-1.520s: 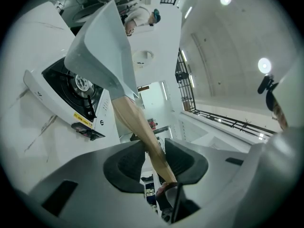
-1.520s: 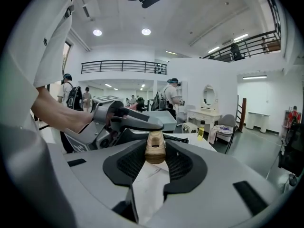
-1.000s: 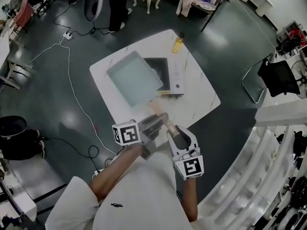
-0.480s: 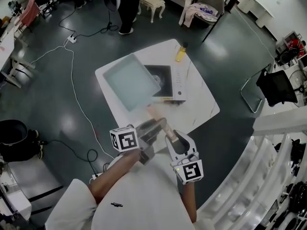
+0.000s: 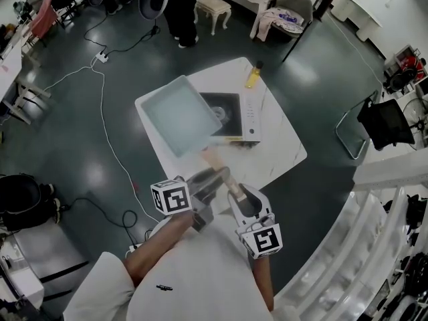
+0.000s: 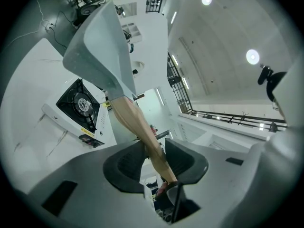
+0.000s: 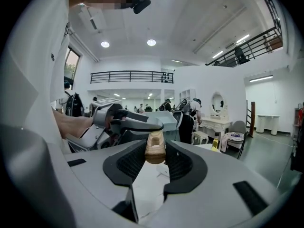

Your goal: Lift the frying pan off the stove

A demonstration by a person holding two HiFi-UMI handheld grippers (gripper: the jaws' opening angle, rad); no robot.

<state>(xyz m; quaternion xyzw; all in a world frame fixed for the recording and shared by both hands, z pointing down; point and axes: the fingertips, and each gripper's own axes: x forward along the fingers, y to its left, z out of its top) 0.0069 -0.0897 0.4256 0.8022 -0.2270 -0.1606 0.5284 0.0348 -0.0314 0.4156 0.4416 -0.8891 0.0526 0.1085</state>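
Observation:
A square pale grey frying pan (image 5: 179,116) with a wooden handle (image 5: 215,160) hangs tilted in the air, left of the black-topped stove (image 5: 232,116) on the white table (image 5: 281,146). Both grippers hold the handle. My left gripper (image 5: 207,179) is shut on its middle, and my right gripper (image 5: 242,198) is shut on its near end. In the left gripper view the pan (image 6: 99,51) rises above the stove (image 6: 78,106), and the handle (image 6: 137,125) runs between the left gripper's (image 6: 154,148) pads. In the right gripper view the handle's end (image 7: 155,148) sits clamped in the right gripper (image 7: 155,152).
A yellow bottle (image 5: 253,74) stands at the table's far edge behind the stove. A person (image 5: 184,5) and a white stool (image 5: 217,9) are beyond the table. Cables (image 5: 100,99) lie on the dark floor at left. A black chair (image 5: 381,122) is at right.
The pan, held in both grippers, has risen a little and slid left off the stove, so the burner now shows more.

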